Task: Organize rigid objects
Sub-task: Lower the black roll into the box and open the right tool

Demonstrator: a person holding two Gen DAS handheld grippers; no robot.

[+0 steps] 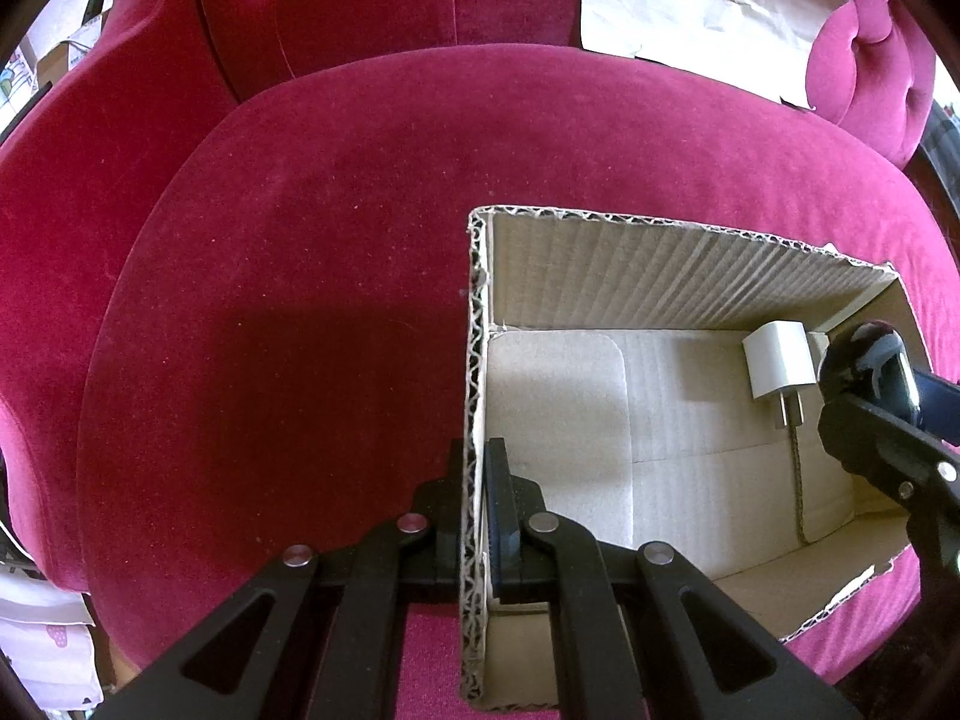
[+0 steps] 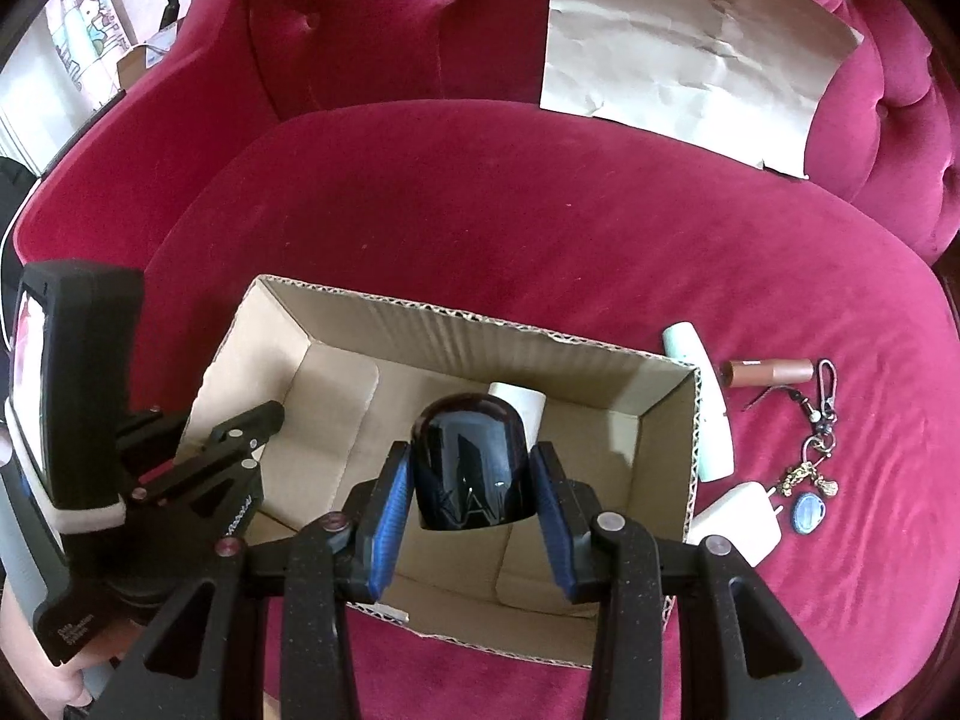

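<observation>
An open cardboard box (image 1: 660, 258) (image 2: 456, 330) sits on a red velvet sofa seat. My left gripper (image 1: 477, 480) (image 2: 264, 420) is shut on the box's left wall. My right gripper (image 2: 471, 480) (image 1: 864, 414) is shut on a glossy black rounded object (image 2: 471, 468) (image 1: 870, 360) and holds it over the inside of the box. A white charger plug (image 1: 780, 369) (image 2: 519, 405) with a cable lies on the box floor.
Right of the box on the seat lie a pale green tube (image 2: 702, 408), a second white charger (image 2: 738, 519), a brown lipstick tube (image 2: 768, 372) and a keychain with charms (image 2: 816, 462). Crumpled paper (image 2: 690, 42) leans on the backrest.
</observation>
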